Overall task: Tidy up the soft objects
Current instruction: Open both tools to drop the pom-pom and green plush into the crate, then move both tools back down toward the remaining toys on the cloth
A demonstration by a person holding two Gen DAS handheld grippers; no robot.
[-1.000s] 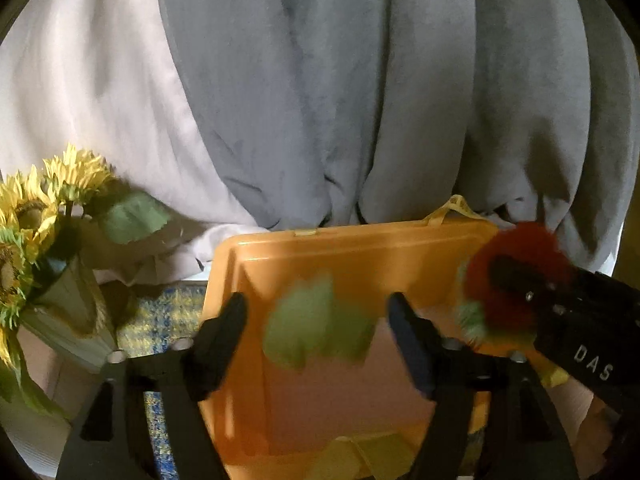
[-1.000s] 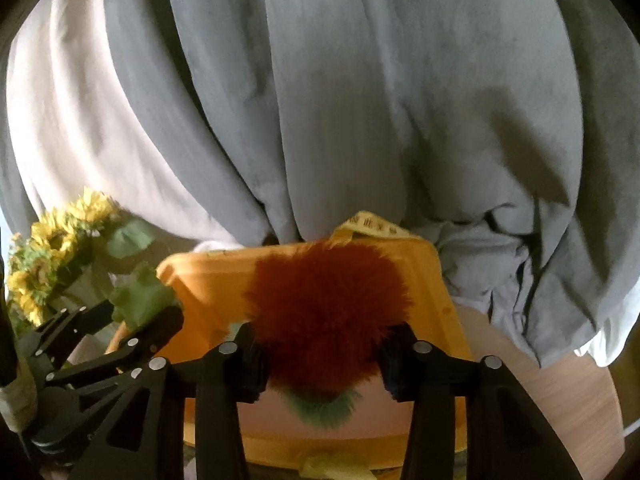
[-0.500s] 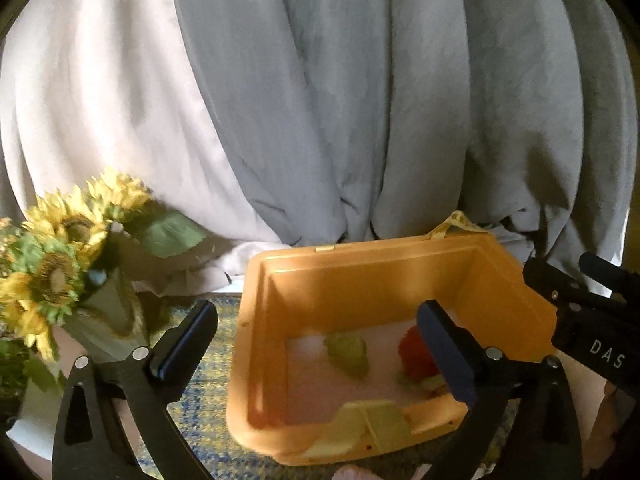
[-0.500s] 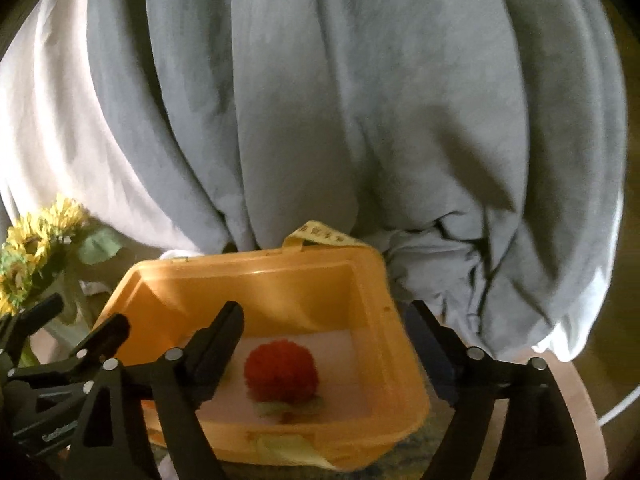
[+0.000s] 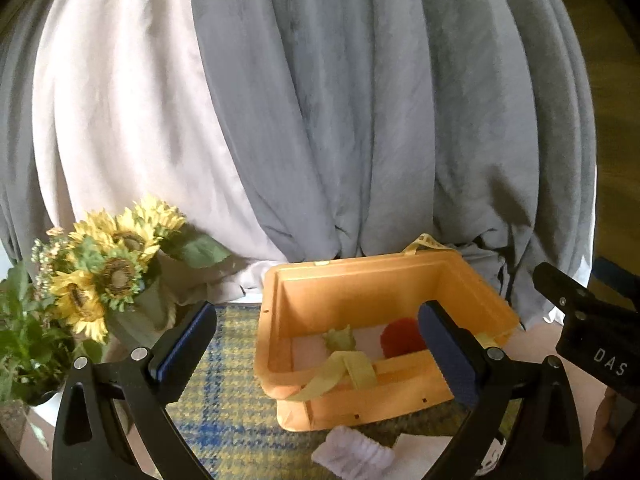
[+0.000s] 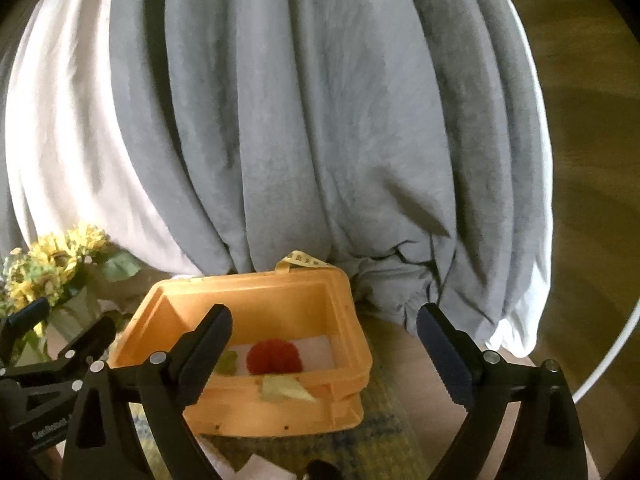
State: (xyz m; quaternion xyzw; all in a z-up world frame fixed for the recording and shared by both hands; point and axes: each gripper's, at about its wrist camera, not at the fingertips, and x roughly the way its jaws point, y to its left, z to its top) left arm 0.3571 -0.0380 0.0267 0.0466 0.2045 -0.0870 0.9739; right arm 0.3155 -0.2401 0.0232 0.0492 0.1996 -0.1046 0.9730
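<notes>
Nearest the cameras, both tools stand empty: the left gripper point(image 5: 316, 344) has its jaws spread wide with nothing between them, and the right gripper point(image 6: 324, 344) is equally wide and bare. Taking the orange bin point(image 5: 360, 276) as the landmark, both grippers hang on its near side, above its front rim.

Just in front of the bin, on the plaid mat point(image 5: 224, 400), lies a pale ribbed soft piece point(image 5: 352, 454), possibly a folded sock or cuff; the left view is dim there and I cannot say for certain. Beside it is something flat and white point(image 5: 424, 446).

Inside the bin, on its pale floor, sit the red fluffy ball point(image 6: 274, 356) and, to its left, the small green plush point(image 5: 340, 338). A yellow-green strap point(image 5: 340, 372) droops over the bin's front wall.

Left of the bin stand the sunflowers point(image 5: 108, 268); behind it hangs the grey curtain point(image 5: 340, 120).

As I judge it, two soft things are already put away and the step in hand is the turn toward the next one. That calls for lowering a gripper to the pale piece in front of the bin, closing gently on its bulk, and lifting it clear of the front rim and the loose strap.
</notes>
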